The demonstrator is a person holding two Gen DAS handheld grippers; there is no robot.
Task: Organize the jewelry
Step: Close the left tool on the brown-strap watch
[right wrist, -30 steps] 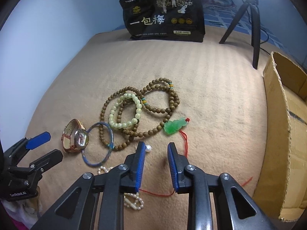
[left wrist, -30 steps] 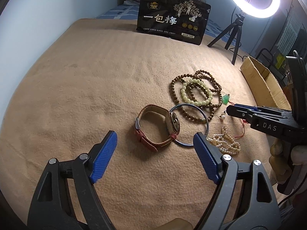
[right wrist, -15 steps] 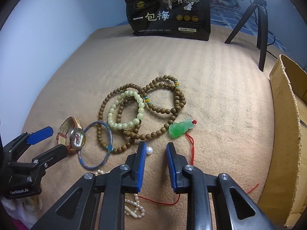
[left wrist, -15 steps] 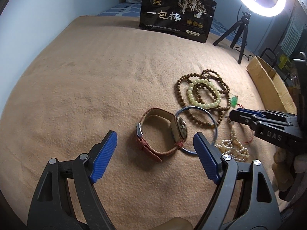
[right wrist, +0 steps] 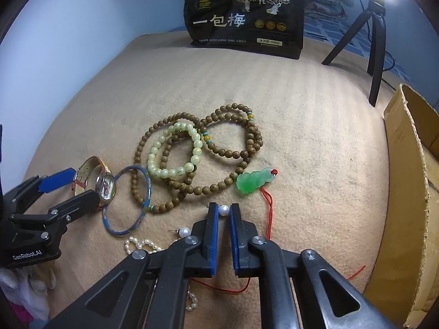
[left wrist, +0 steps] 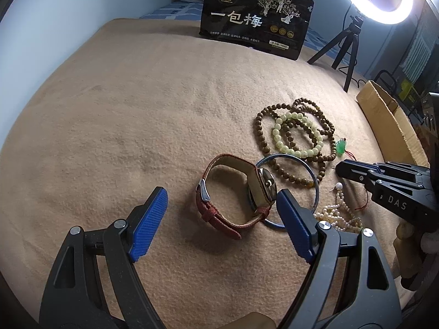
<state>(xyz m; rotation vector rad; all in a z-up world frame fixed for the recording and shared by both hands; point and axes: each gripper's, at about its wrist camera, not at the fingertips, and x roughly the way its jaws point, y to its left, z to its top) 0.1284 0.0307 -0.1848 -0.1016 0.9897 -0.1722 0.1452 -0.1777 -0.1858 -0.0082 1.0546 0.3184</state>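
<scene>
Tan blanket, cardboard box at edge, contents unseen

Left gripper, right gripper: black frames, ribbed blue pads, silver screws; white "DAS", "GenRobot.AI" lettering.

cardboard box cropped at edge, bag's small print illegible
</scene>
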